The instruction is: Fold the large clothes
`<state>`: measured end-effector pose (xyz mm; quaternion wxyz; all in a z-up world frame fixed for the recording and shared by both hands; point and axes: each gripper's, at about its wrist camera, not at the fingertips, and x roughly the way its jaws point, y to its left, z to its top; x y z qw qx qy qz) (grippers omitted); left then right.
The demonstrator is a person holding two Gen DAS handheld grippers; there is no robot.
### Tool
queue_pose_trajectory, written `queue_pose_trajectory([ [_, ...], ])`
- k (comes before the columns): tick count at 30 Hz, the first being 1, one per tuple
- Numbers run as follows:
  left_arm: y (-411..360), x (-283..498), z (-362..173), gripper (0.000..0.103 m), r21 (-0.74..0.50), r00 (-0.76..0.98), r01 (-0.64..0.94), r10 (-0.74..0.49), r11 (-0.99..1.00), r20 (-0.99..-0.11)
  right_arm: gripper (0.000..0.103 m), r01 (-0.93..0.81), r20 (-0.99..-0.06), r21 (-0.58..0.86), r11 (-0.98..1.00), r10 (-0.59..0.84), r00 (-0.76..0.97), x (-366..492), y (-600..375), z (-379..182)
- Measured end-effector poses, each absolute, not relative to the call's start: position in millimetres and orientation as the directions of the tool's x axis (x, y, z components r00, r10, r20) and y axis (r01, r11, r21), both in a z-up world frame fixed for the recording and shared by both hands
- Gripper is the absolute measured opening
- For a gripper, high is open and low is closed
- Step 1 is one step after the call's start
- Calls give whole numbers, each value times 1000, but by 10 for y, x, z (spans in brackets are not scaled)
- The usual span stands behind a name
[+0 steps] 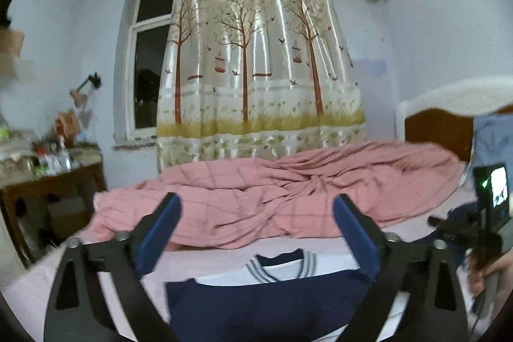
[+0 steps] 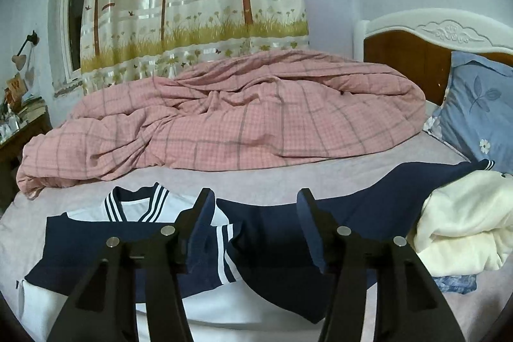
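A navy and white sailor-style top (image 2: 134,233) lies flat on the pale pink bed sheet (image 2: 272,178), striped collar toward the far side. One navy sleeve (image 2: 384,191) stretches to the right; the other is folded across the chest. My right gripper (image 2: 256,201) is open just above the top's right shoulder. My left gripper (image 1: 256,210) is open and empty above the top (image 1: 256,303), near its collar (image 1: 282,266). The right gripper and a hand (image 1: 487,271) show at the right edge of the left wrist view.
A rumpled pink checked quilt (image 2: 224,117) fills the far half of the bed. A cream garment (image 2: 465,223) is heaped at the right, beside a blue pillow (image 2: 481,104) and the headboard (image 2: 416,53). A cluttered wooden table (image 1: 48,175) stands at the left.
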<state>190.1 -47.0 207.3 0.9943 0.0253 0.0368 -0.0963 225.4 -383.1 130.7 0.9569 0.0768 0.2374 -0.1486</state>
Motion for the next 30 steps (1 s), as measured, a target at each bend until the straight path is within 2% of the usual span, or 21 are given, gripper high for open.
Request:
queue_pose_trajectory([
  [3, -441, 1989, 1832, 103, 15, 975, 194, -191, 981, -111, 59, 331, -478, 79, 940, -255, 840, 2260, -3869, 1302],
  [5, -468, 2141, 1657, 103, 50, 971, 190, -180, 980, -156, 60, 346, -479, 67, 936, -274, 834, 2265, -3896, 1288],
  [8, -489, 2387, 1485, 103, 103, 976, 105, -83, 989, -203, 60, 368, -490, 55, 928, -296, 820, 2295, -3941, 1261],
  [12, -320, 2577, 1394, 103, 4, 959, 127, -122, 992, -254, 60, 406, -497, 59, 912, -326, 804, 2315, -4045, 1230],
  [17, -249, 2605, 1349, 103, 25, 970, 69, -61, 997, -233, 60, 449, -504, 39, 893, -370, 780, 2333, -4150, 1182],
  [23, -156, 2691, 1280, 103, 6, 966, 48, -45, 999, -256, 60, 452, -529, 22, 892, -373, 762, 2444, -4219, 1067],
  [30, -137, 2809, 1166, 103, 19, 960, 36, -29, 999, -279, 60, 418, -562, 60, 906, -315, 764, 2606, -4349, 844],
])
